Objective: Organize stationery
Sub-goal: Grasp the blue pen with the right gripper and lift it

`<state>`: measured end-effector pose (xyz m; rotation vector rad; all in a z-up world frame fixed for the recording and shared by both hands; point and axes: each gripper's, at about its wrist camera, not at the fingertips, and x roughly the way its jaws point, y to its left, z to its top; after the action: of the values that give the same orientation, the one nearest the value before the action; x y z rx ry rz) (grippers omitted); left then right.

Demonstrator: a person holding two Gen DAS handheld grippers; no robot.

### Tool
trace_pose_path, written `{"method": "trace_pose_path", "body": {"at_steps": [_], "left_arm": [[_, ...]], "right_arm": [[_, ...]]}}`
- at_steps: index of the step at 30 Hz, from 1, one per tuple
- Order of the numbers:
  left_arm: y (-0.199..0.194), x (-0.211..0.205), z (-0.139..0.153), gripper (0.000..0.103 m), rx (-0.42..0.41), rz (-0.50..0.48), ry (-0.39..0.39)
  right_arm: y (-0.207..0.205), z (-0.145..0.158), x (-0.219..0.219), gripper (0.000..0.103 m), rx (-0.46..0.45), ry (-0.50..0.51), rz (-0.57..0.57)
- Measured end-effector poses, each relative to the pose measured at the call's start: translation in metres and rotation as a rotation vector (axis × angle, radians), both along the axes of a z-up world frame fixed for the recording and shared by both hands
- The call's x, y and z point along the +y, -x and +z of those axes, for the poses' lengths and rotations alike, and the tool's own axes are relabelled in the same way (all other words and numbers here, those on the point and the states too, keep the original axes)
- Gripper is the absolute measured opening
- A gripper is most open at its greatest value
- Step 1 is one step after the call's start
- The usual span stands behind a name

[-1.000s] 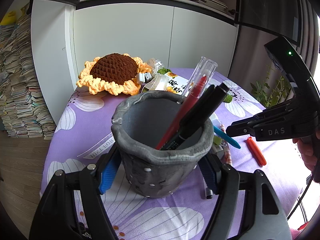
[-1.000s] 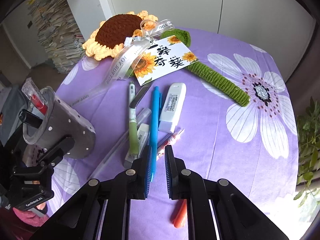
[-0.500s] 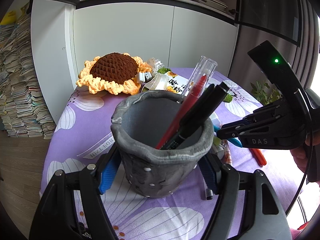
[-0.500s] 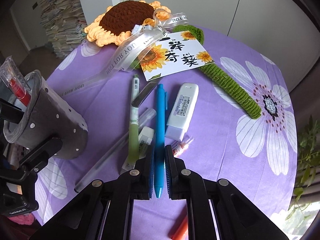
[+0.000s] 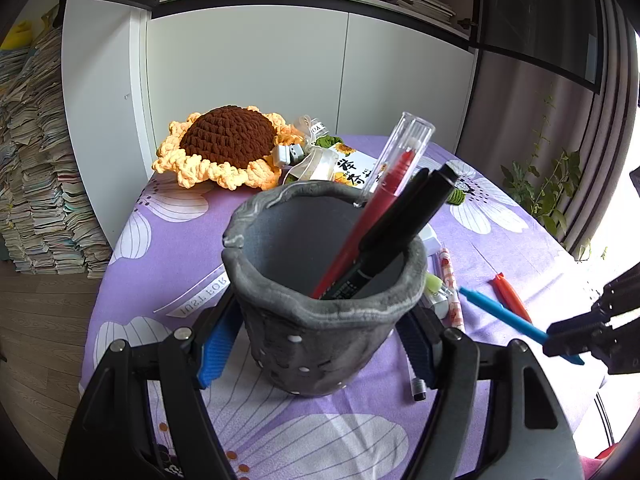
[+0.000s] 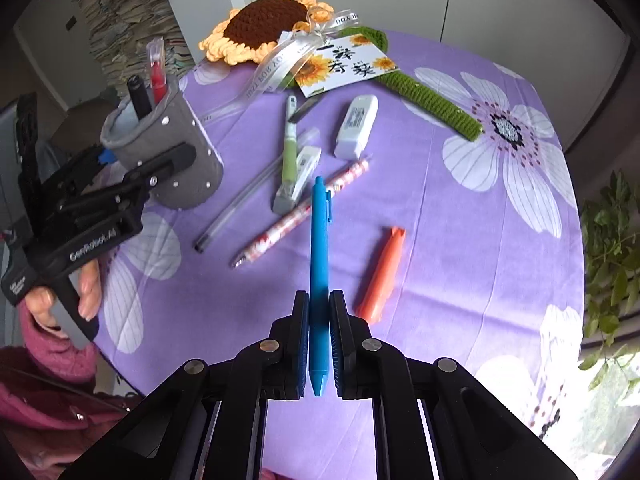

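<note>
A grey felt pen holder (image 5: 320, 320) stands on the purple flowered tablecloth (image 5: 168, 264), and my left gripper (image 5: 316, 344) is shut on its sides. A red pen (image 5: 384, 208) and a black marker (image 5: 404, 216) lean inside it. My right gripper (image 6: 319, 320) is shut on a blue pen (image 6: 320, 240), held above the cloth with its clip end pointing away from me. In the left wrist view the blue pen (image 5: 500, 312) and right gripper (image 5: 568, 340) hang to the right of the holder. The right wrist view shows the holder (image 6: 176, 160) at the left.
On the cloth lie an orange pen (image 6: 384, 276), a patterned pen (image 6: 304, 212), a green pen (image 6: 289, 152), a clear pen (image 6: 248, 200), a white correction tape (image 6: 356, 126) and a small eraser (image 6: 306, 164). A crochet sunflower (image 6: 268, 24) and its card (image 6: 344, 66) sit at the back.
My right gripper has lifted the blue pen off the cloth and drawn it back toward the near edge. The left gripper and the holder have stayed put.
</note>
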<state>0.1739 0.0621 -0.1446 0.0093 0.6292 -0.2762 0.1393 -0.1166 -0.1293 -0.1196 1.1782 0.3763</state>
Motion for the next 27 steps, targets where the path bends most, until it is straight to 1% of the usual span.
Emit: {"method": "trace_pose_path", "body": {"at_steps": [4,8,11,16,19,23,27], "left_arm": [[0.0,0.0,0.0,0.072,0.0,0.0,0.0],[0.0,0.0,0.0,0.072,0.0,0.0,0.0],[0.0,0.0,0.0,0.072,0.0,-0.001,0.001],[0.0,0.0,0.0,0.072,0.0,-0.001,0.0],[0.0,0.0,0.0,0.072,0.0,-0.001,0.0],[0.0,0.0,0.0,0.072,0.002,-0.001,0.0],[-0.001,0.0,-0.001,0.072,0.009,-0.001,-0.001]], "right_arm": [[0.024,-0.013,-0.007,0.011,0.054,0.031,0.015],[0.031,-0.018,-0.011,0.011,0.092,0.033,0.03],[0.024,-0.014,-0.008,0.011,0.066,0.041,0.031],[0.0,-0.01,0.007,0.011,0.015,0.038,0.045],[-0.015,-0.015,0.014,0.011,0.017,0.059,0.053],[-0.024,-0.021,0.017,0.011,0.024,0.09,0.057],[-0.033,-0.025,0.015,0.012,0.045,0.077,0.05]]}}
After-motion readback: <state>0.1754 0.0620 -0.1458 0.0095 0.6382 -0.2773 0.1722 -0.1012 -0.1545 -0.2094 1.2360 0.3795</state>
